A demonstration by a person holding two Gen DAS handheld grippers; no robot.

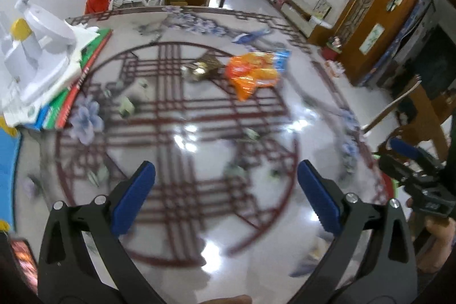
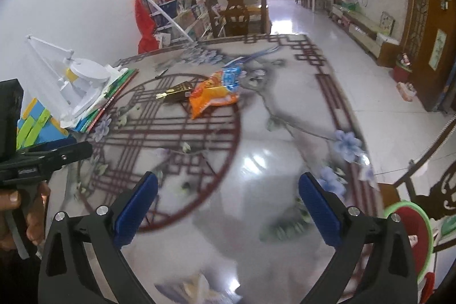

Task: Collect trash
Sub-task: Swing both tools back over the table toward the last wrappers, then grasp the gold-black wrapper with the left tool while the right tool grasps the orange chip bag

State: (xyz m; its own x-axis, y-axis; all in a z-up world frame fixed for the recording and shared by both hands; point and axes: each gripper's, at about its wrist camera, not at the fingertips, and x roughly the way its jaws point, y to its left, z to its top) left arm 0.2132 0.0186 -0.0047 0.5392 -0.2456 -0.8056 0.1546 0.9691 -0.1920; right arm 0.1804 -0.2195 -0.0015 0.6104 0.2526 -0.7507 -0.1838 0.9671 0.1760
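Observation:
An orange snack wrapper [image 1: 250,73] [image 2: 212,96] with a blue end lies on the patterned table [image 1: 199,150] [image 2: 256,161], past its middle. Touching its left side is a crumpled gold wrapper [image 1: 201,69] [image 2: 176,93]. My left gripper [image 1: 226,198] hovers open over the near part of the table, well short of both wrappers, with nothing between its blue pads. My right gripper [image 2: 228,204] is also open and holds nothing, over the near right part of the table. The right gripper [image 1: 413,167] shows at the right edge of the left wrist view.
A white desk lamp [image 1: 37,47] [image 2: 82,81] stands on a stack of books [image 1: 71,93] [image 2: 114,93] at the table's left. Blue and green blocks [image 2: 37,127] lie nearer. A red and green round thing [image 2: 413,232] sits by the near right edge. Chairs and shelves stand beyond the table.

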